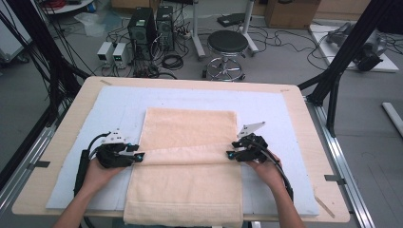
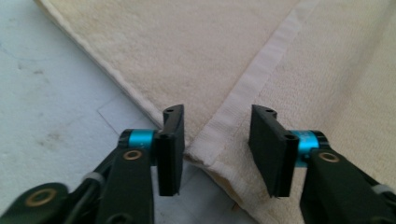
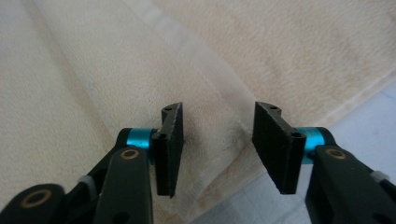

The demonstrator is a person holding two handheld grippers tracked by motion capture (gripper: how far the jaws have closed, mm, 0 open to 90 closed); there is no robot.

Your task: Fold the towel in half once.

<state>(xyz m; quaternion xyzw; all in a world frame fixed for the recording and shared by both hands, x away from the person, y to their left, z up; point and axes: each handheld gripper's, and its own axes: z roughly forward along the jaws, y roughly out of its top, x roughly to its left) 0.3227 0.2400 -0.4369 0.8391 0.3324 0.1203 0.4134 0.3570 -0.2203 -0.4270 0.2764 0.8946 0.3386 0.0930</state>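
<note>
A cream towel (image 1: 190,137) lies lengthwise on the pale mat (image 1: 114,104). Its near part is folded back, and the hem runs across the middle. My left gripper (image 1: 141,156) is at the left end of that hem and my right gripper (image 1: 229,154) at the right end. In the left gripper view the jaws (image 2: 216,140) stand apart around the towel's folded corner (image 2: 205,147), and the pads are clear of it. In the right gripper view the jaws (image 3: 218,142) straddle the folded edge of the towel (image 3: 210,93) with gaps on both sides.
The mat covers a wooden table (image 1: 71,118), and the towel's near end hangs over the table's front edge. Behind the table, on the floor, are a black stool (image 1: 227,45), computer towers (image 1: 142,28) and cables. A black frame post (image 1: 342,57) rises at the right.
</note>
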